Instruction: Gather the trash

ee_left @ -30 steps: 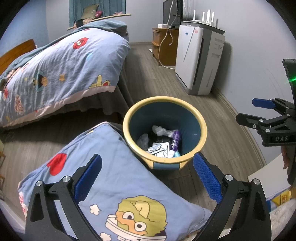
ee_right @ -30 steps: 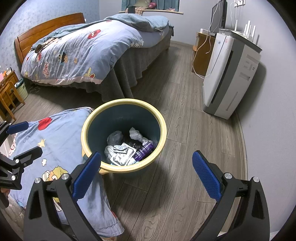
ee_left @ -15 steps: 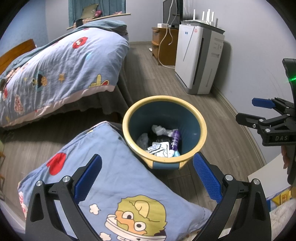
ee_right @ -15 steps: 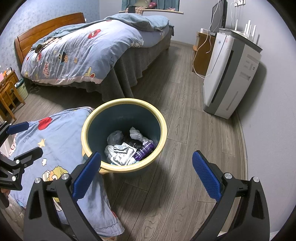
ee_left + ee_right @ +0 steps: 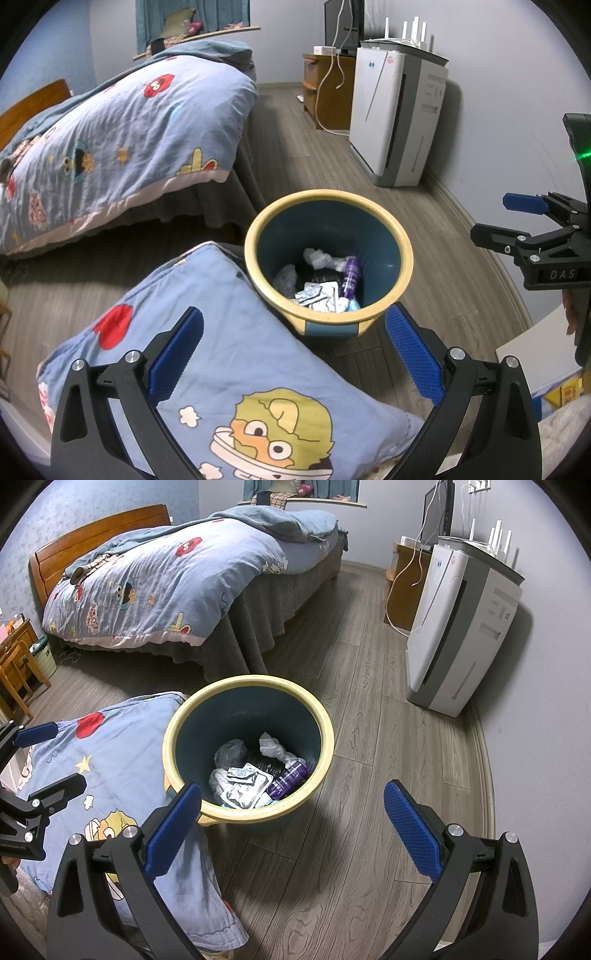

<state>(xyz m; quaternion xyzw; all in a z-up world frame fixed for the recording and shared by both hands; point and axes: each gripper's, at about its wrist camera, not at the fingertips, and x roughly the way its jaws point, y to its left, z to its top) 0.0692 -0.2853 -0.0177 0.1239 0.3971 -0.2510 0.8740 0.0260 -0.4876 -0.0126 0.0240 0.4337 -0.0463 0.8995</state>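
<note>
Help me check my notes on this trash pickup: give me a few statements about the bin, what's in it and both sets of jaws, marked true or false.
1. The trash bin stands upright on the wood floor. True.
2. The bin is empty. False: it holds crumpled paper, a flat wrapper and a purple bottle.
3. The left gripper has its jaws wide apart, with nothing between them. True.
4. The right gripper is clamped on the purple bottle. False: its jaws are open and empty; the bottle lies in the bin.
5. A cartoon-print blanket lies right beside the bin. True.
</note>
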